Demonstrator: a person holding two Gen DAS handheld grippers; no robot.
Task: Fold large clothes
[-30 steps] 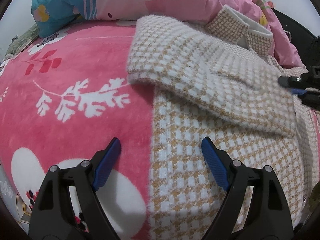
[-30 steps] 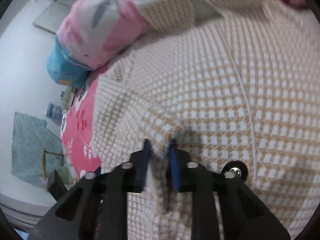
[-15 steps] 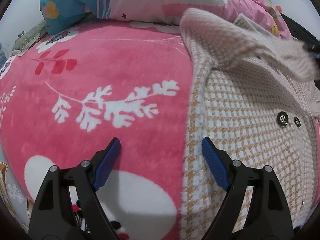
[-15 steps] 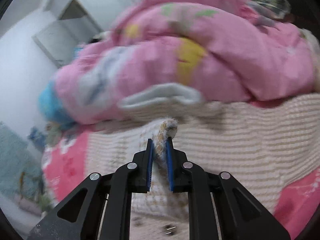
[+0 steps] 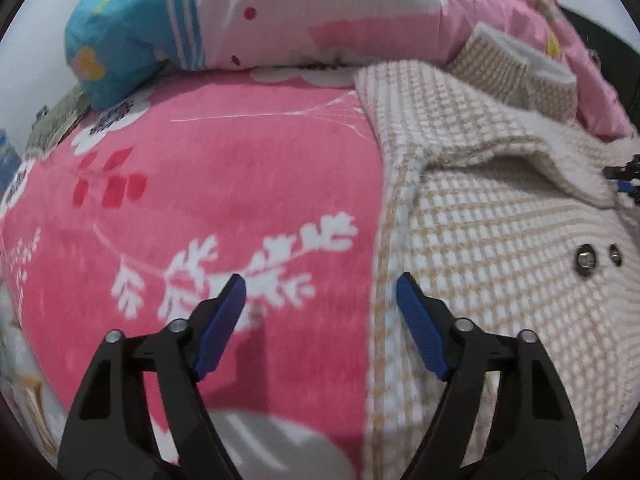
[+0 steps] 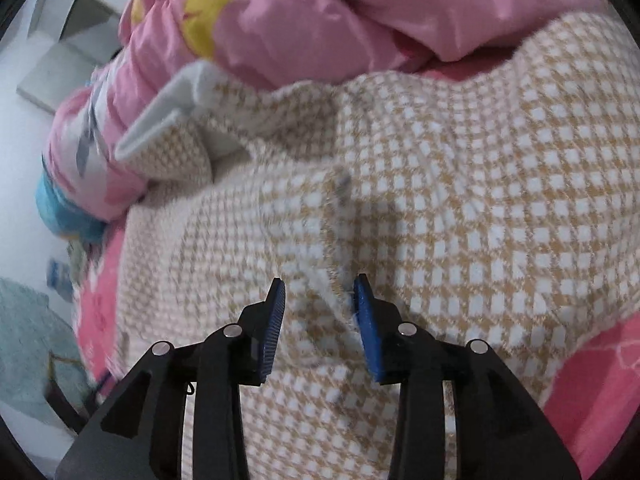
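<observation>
A beige-and-white houndstooth coat [image 5: 500,248] lies flat on the pink floral blanket [image 5: 240,184], with snap buttons [image 5: 586,258] showing. One sleeve [image 5: 516,148] is folded across its chest. My left gripper [image 5: 320,286] hovers low over the coat's left edge with its jaws closing. That edge lies just inside the right pad, and the pads press on nothing. My right gripper [image 6: 320,292] is over the coat [image 6: 460,200] with its jaws opening. The sleeve's fuzzy end [image 6: 334,280] lies loose between the pads. In the left wrist view its tips [image 5: 624,184] peek in at the right edge.
A bunched pink quilt [image 6: 320,20] with a blue end [image 5: 120,32] is piled along the far side, against the coat's collar [image 6: 168,120]. At the left of the right wrist view the bed drops to a floor with a teal mat [image 6: 24,340].
The right gripper carried the sleeve end across the coat to the right, lowered it, and parted its jaws off it. The left gripper's jaws narrowed and it shifted left along the coat's edge.
</observation>
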